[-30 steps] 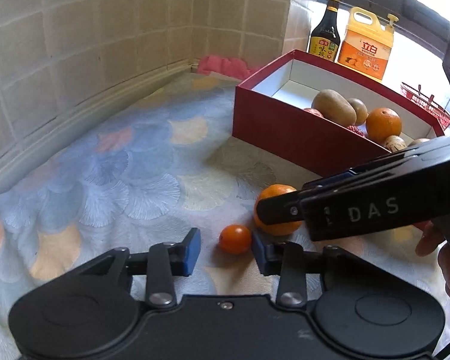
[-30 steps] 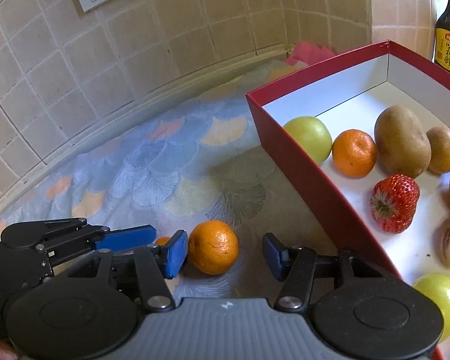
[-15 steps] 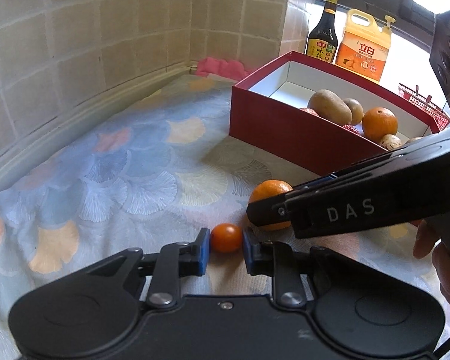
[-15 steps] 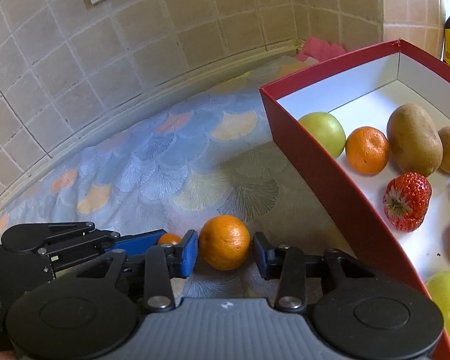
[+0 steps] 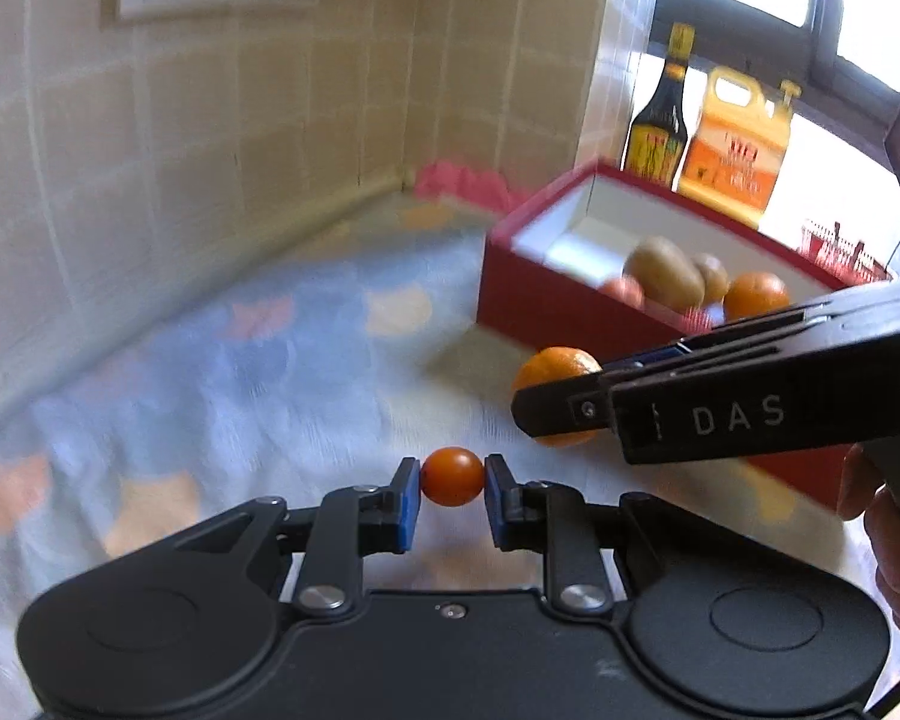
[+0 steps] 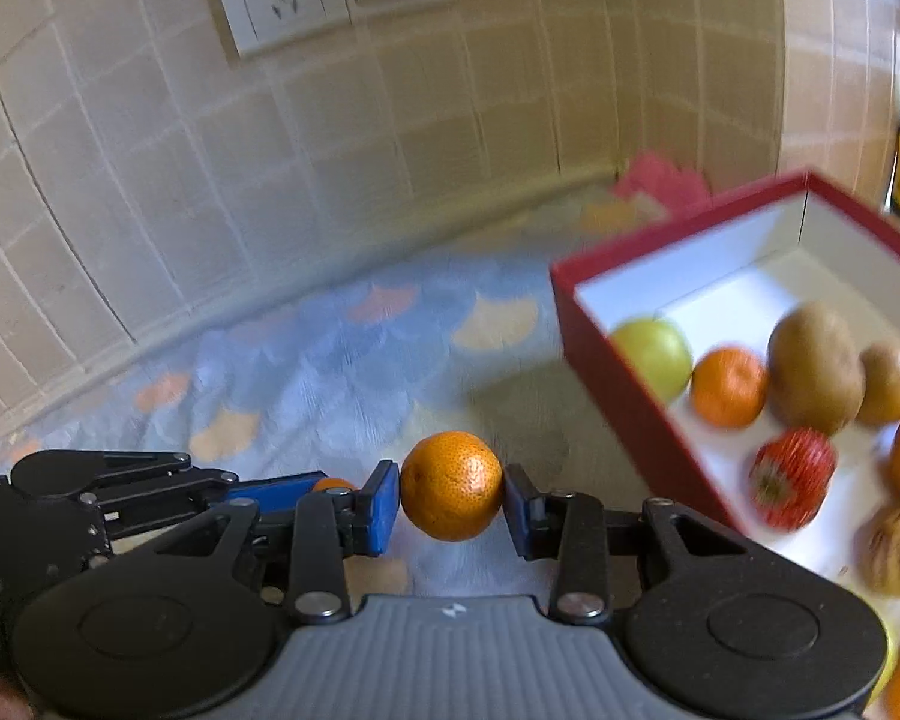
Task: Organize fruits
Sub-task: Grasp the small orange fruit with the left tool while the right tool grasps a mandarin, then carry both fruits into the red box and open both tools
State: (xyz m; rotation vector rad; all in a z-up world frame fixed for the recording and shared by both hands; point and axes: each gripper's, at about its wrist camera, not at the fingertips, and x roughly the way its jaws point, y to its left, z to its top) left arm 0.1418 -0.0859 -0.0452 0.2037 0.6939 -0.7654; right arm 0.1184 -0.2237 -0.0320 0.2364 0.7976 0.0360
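orange mandarin [image 6: 451, 485], red box [image 6: 624, 396], blue-padded claw [image 6: 451, 501]

A small round fruit [image 5: 452, 476] sits between the jaws of the left gripper [image 5: 452, 498], near the viewer above the counter [image 5: 222, 372]. To its right and slightly farther, a mandarin [image 6: 452, 485] sits between the jaws of the right gripper [image 6: 452, 504]. Farther right, an open box [image 6: 615, 372] rests on the counter with several fruits inside; two bottles [image 5: 657, 120] stand behind it, and a tiled wall [image 6: 150, 180] runs along the far left.
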